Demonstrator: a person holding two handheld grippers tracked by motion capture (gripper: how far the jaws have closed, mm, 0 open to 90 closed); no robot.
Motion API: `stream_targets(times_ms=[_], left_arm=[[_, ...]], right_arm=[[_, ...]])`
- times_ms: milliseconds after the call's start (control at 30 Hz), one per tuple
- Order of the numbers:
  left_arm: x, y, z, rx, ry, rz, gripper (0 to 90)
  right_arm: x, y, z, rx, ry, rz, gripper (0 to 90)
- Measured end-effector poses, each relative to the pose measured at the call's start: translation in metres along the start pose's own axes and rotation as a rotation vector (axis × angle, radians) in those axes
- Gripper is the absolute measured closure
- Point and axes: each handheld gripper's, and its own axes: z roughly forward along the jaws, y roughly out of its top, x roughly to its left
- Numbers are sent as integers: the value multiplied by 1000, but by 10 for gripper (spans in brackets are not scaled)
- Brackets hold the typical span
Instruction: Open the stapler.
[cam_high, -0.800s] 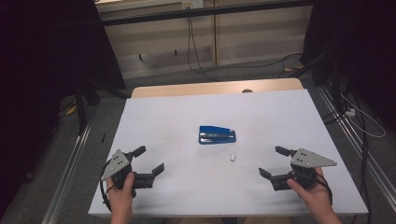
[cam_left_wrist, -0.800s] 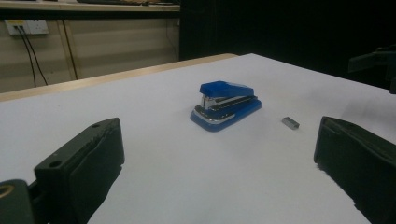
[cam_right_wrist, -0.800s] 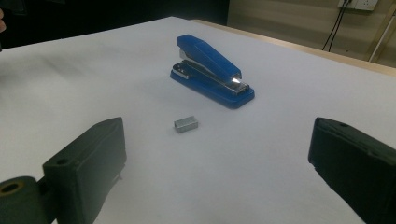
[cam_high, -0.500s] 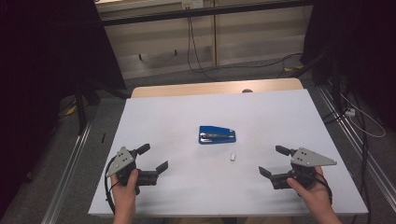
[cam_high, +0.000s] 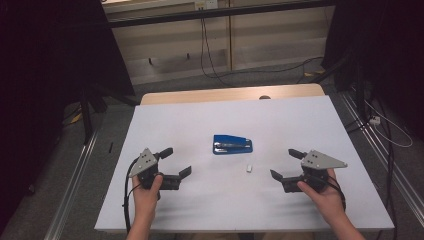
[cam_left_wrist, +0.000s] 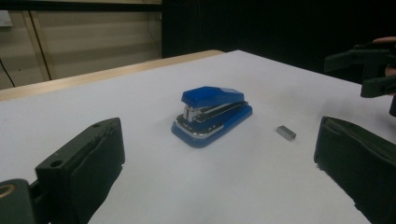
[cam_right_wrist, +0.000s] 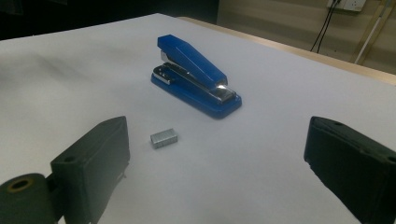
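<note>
— Down at the near edge of the table, what are the person's two tools doing?

— Each hand holds a black two-jaw gripper with a grey three-cornered plate on top. On the left gripper the jaws are spread wide with nothing between them, and they point toward the middle of the table. On the right gripper the jaws are equally wide apart and equally bare, and they point inward from the other side. Both hover just above the surface.

— And what lies between them?

— A blue plastic stapler with a chrome magazine sits flat on the white tabletop, roughly at its centre, farther from the person than both grippers and well apart from each. Its top arm is down.

— Anything closer?

— Yes, a small silvery block of staples lies just on the near side of the stapler, toward the right gripper, apart from the stapler and untouched. From the right gripper view it sits just ahead of one jaw, with the stapler behind it.

— Beyond the white top?

— A pale wooden table edge shows at the far side.
</note>
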Motion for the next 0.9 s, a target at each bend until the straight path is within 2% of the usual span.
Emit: stream_targets(times_ms=[133,333,400,467,600,667,700,733,900], left_arm=[[2,1,12,-17,-8,-28,19],[1,2,29,16,1,-15,19],[1,3,31,18,5,-11,19],[2,5,35,5,2,-19,19],[4,9,45,2,6,-15,20],[5,11,50,13,10,-10,20],[5,12,53,19,14,-7,20],[6,14,59,33,18,-8,22],[9,17,71,66,24,-18,31]], right_arm=[[-3,7,11,-11,-3,9,67],[-7,14,28,-9,11,14,42],[-8,15,31,-8,9,11,12],[-9,17,35,-13,7,19,18],[-8,22,42,-10,8,19,46],[-6,27,50,2,23,20,118],[-6,27,50,2,23,20,118],[-5,30,57,13,49,27,173],[0,36,75,32,63,23,208]])
